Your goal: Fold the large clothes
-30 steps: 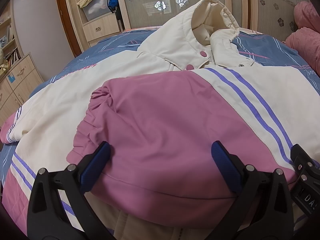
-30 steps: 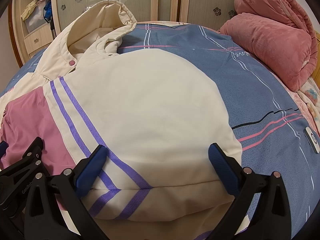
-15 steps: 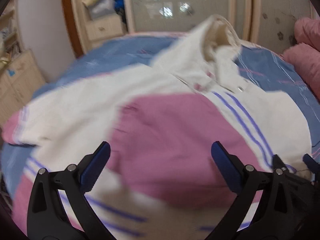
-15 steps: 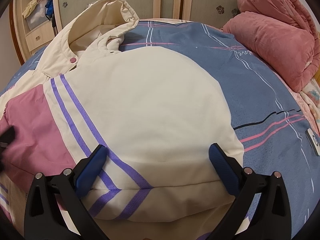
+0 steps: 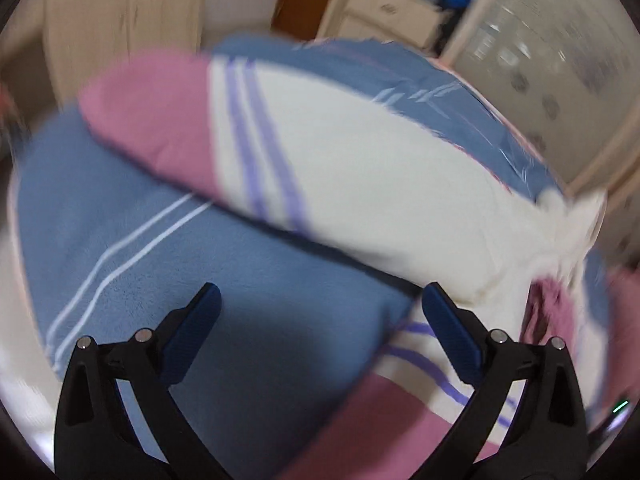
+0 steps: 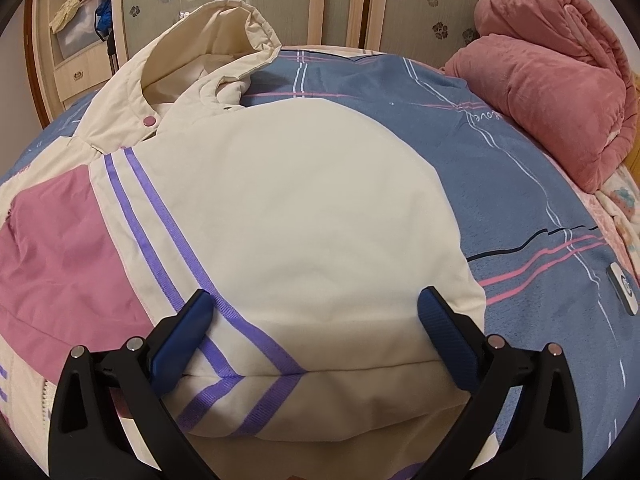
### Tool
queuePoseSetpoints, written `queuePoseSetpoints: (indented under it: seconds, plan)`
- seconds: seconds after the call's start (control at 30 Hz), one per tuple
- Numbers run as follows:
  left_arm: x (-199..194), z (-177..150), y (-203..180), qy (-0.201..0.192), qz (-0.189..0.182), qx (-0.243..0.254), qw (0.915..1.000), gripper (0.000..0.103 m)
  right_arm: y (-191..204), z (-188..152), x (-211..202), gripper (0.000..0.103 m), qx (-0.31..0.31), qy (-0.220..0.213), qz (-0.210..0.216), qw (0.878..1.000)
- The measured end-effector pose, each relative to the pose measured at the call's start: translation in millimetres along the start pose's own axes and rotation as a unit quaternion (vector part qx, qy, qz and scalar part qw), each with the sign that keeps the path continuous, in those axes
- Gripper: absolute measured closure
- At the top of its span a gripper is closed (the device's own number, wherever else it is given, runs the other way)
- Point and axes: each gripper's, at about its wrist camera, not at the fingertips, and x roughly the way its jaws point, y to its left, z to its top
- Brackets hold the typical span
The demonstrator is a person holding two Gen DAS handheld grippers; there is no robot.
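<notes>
A large cream hooded jacket (image 6: 304, 208) with pink panels and purple stripes lies on the bed. In the right wrist view its right side is folded over the body, and my right gripper (image 6: 314, 312) is open just above the folded edge, holding nothing. In the blurred left wrist view the jacket's left sleeve (image 5: 320, 160) stretches out across the blue bedspread, its pink cuff (image 5: 148, 120) at the far left. My left gripper (image 5: 320, 312) is open and empty above the bedspread, beside the jacket's hem.
The blue striped bedspread (image 6: 540, 208) covers the bed. A rolled pink blanket (image 6: 560, 68) lies at the far right. A small white tag-like object (image 6: 622, 294) lies at the right edge. Wardrobe doors (image 6: 348, 0) and drawers (image 5: 384, 12) stand behind the bed.
My left gripper has swung left, from over the pink folded sleeve to the outstretched left sleeve and bare bedspread. My right gripper has barely moved.
</notes>
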Motion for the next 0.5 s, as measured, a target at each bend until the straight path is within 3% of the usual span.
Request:
queuePoseSetpoints:
  seconds: [0.13,0.23,0.3,0.33,0.37,0.4,0.43,0.47,0.5]
  plan:
    - [14.2,39.4,42.4,-0.025,-0.043,-0.064,0.9967,0.002,2.4,0.2,0.9,0.001,-0.004,-0.001,-0.005,1.0]
    - [41.9,70.9,69.1,-0.009,-0.059,-0.121,0.9908,0.002,2.3,0.6,1.8,0.001,-0.002,-0.002,-0.005,1.0]
    - [51.0,88.5,73.8,-0.009,-0.045,-0.129,0.9905,0.002,3.8,0.9,2.5,0.001,-0.003,-0.001,-0.007,1.0]
    - [51.9,98.2,73.4,-0.015,-0.026,-0.128,0.9914,0.007,4.5,1.1,2.9,0.001,-0.005,-0.001,-0.01,1.0]
    - [52.0,103.1,70.3,-0.02,-0.01,-0.136,0.9905,0.039,5.1,1.3,3.1,0.001,-0.006,-0.001,-0.012,1.0]
    - [49.0,109.7,69.5,-0.025,0.005,-0.154,0.9877,0.058,5.9,1.6,3.6,0.001,-0.007,0.0,-0.013,1.0]
    - [45.8,116.2,68.0,-0.028,-0.011,-0.17,0.985,0.078,6.2,2.2,3.8,0.001,-0.009,0.001,-0.015,1.0]
    - [37.4,120.7,61.8,-0.042,-0.049,-0.182,0.9812,0.085,6.5,2.5,4.0,0.001,-0.009,0.002,-0.016,1.0]
    - [30.0,120.5,50.5,-0.054,-0.059,-0.178,0.9808,0.086,6.5,3.1,4.5,0.001,-0.009,0.002,-0.015,1.0]
